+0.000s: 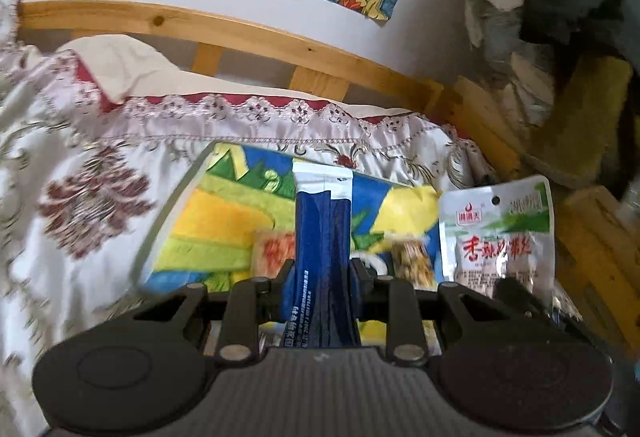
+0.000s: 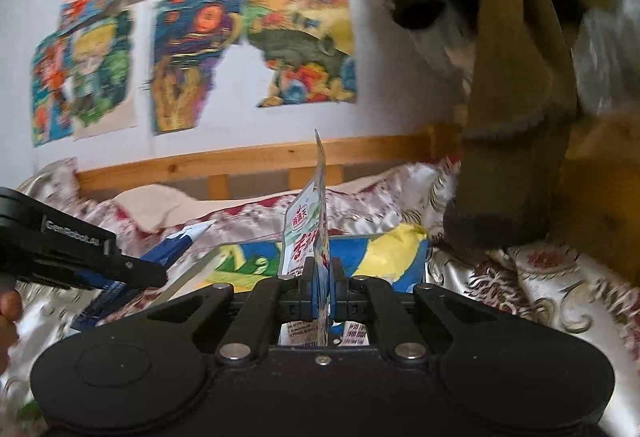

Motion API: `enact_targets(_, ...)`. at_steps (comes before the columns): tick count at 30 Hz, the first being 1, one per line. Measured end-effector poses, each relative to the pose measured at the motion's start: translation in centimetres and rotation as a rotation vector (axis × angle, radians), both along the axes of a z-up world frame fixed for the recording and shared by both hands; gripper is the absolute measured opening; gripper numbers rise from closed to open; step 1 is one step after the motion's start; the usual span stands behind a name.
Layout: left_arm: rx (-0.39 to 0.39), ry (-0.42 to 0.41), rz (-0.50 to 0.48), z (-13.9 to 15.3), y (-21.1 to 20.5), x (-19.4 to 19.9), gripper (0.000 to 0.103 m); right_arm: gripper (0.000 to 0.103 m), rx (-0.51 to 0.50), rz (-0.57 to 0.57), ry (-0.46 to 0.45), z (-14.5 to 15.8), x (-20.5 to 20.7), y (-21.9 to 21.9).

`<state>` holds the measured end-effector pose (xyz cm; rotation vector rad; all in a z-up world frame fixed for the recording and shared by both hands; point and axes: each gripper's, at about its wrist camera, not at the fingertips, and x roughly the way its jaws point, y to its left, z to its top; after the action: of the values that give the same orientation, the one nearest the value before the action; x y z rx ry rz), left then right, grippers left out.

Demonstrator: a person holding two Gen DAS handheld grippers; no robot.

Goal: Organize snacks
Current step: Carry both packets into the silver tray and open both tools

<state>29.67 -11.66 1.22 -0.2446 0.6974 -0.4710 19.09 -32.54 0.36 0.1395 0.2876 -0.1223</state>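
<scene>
My left gripper [image 1: 322, 271] is shut on a long dark blue snack packet [image 1: 322, 237] with a white top, held upright above a colourful tray [image 1: 180, 205]. The tray holds two small snack packs [image 1: 272, 251], partly hidden. My right gripper [image 2: 320, 277] is shut on a silver and white snack pouch with red characters [image 2: 306, 237], seen edge-on. That pouch also shows in the left wrist view [image 1: 500, 233], to the right of the blue packet. The left gripper and its blue packet [image 2: 176, 249] show at the left of the right wrist view.
The tray lies on a bed with a floral satin cover [image 1: 80, 197]. A wooden bed rail [image 1: 240, 33] runs behind, under a wall of cartoon pictures [image 2: 192, 49]. Hanging dark and mustard clothes [image 2: 516, 109] crowd the right side.
</scene>
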Motion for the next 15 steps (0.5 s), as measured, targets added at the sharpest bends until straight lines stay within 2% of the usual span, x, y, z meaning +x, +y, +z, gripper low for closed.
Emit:
enact_targets(6,0.011,0.034,-0.011,-2.3,-4.0,5.9,0.029,0.005,0.072,-0.029,0.021,-2.0,5.1,-2.2)
enact_targets(11,0.069,0.037,-0.032,-4.0,-6.4,7.8,0.029,0.005,0.138,-0.044,0.077,-3.8,7.6,-3.2)
enact_targets(15,0.099,0.056,-0.038,-5.5,-7.4,8.4,0.029,0.005,0.139,-0.055,0.13,-4.8,8.6,-3.2)
